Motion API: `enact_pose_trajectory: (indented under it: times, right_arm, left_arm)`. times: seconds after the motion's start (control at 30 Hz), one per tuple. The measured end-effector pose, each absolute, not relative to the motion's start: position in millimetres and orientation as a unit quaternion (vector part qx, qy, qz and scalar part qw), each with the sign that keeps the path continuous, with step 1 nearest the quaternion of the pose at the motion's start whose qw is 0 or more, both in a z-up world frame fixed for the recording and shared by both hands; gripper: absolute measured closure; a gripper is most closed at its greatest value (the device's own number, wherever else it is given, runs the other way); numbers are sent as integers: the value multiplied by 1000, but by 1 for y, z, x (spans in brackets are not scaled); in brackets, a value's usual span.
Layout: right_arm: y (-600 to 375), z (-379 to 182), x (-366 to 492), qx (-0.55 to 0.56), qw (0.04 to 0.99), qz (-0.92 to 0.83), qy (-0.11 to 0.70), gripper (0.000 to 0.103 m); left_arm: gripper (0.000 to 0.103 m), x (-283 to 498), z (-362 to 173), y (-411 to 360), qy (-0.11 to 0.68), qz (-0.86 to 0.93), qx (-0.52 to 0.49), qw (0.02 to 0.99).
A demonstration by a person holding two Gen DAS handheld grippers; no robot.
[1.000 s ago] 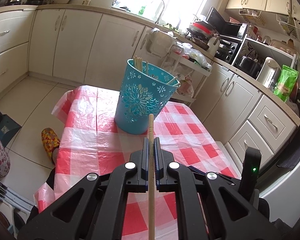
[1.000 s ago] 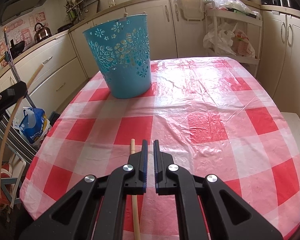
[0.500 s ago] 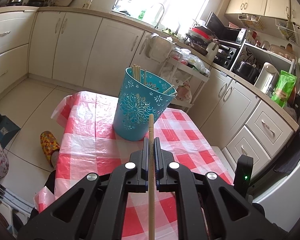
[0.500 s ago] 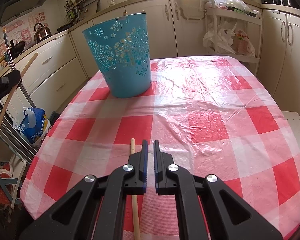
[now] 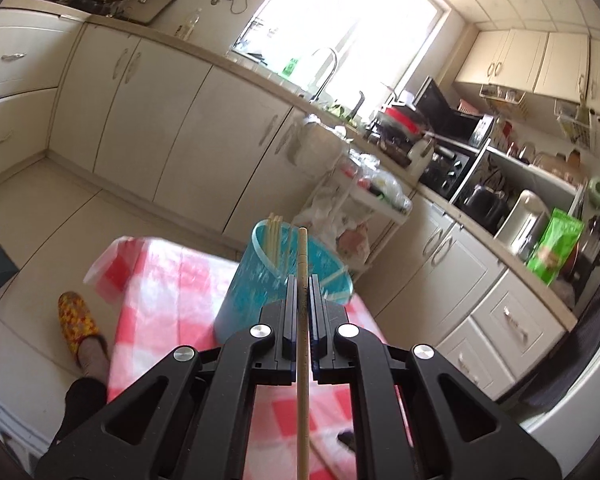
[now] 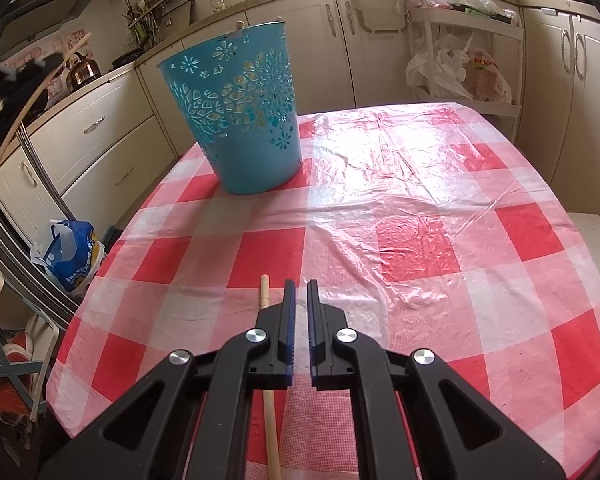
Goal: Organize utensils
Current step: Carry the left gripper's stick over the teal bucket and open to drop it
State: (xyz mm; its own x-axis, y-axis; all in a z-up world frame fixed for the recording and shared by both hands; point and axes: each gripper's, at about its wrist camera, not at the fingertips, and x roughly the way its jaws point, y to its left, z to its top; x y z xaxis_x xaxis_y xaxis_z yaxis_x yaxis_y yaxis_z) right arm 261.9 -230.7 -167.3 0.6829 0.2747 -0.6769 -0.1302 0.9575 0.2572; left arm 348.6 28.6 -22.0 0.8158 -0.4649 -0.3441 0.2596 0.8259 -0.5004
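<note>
A blue cut-out basket (image 5: 256, 280) stands on the red-and-white checked table (image 5: 160, 280) and holds several pale chopsticks (image 5: 275, 240). My left gripper (image 5: 303, 280) is shut on a long wooden chopstick (image 5: 303, 360), and the stick's tip shows in front of the basket's open top. From the right wrist view that gripper is a dark blur (image 6: 16, 72) at the upper left, its chopstick (image 6: 20, 116) slanting up beside the basket (image 6: 236, 120). My right gripper (image 6: 301, 284) hovers low over the table (image 6: 420, 208), shut on nothing. Another wooden chopstick (image 6: 265, 292) lies on the cloth just left of it, partly under the fingers.
Kitchen cabinets and counters ring the table. A white trolley (image 6: 460, 40) hung with plastic bags stands behind the table's far end. On the floor are a blue bag (image 6: 70, 252) and a patterned slipper (image 5: 78, 328). A person's dark-clad leg (image 5: 80, 404) shows at the table's near edge.
My left gripper has risen and moved toward the basket with its chopstick; the basket now sits lower in its view, the stick's tip over its rim. The right gripper has not moved.
</note>
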Motion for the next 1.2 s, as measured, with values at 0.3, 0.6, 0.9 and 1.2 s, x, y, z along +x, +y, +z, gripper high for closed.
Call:
enact_pose_trajectory:
  times: [0.3, 0.6, 0.9, 1.2]
  right_arm:
    - [-237, -171, 266, 120, 904, 113, 395, 97]
    - [-246, -176, 269, 152, 893, 118, 406, 97]
    - [-251, -180, 271, 170, 886, 118, 415, 97]
    - [-249, -177, 270, 165, 891, 116, 407, 97]
  left_arm:
    - [98, 423, 26, -3, 166, -211, -220, 938]
    - [98, 502, 29, -46, 136, -174, -189, 957]
    - [98, 520, 5, -60, 171, -150, -138, 964]
    - [91, 495, -4, -53, 225, -149, -93, 959]
